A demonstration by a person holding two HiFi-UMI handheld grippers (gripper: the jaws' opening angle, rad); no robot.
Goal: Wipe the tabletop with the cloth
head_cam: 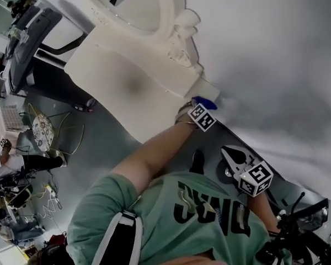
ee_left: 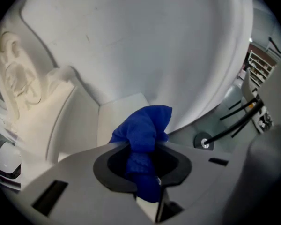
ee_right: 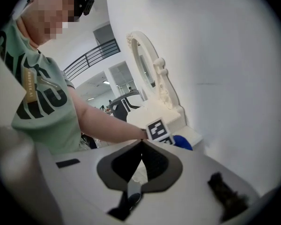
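Observation:
A blue cloth (ee_left: 144, 128) is bunched between the jaws of my left gripper (ee_left: 141, 146), which is shut on it. The cloth's end rests at the corner of the white dresser tabletop (ee_left: 119, 111) beside the wall. In the head view the left gripper (head_cam: 201, 108) holds the blue cloth (head_cam: 205, 102) at the near end of the tabletop (head_cam: 116, 76). My right gripper (ee_right: 141, 144) hangs back off the table, jaws shut with nothing between them; from it the cloth (ee_right: 182, 142) shows past the left gripper's marker cube (ee_right: 158, 130). In the head view the right gripper (head_cam: 231, 154) is beside the person's torso.
An ornate white mirror (head_cam: 138, 4) stands on the dresser against the white wall (head_cam: 276, 48). A treadmill (head_cam: 33, 43) and a wire chair (head_cam: 44, 131) stand on the grey floor beyond. Black equipment (head_cam: 303, 220) sits near the person's right side.

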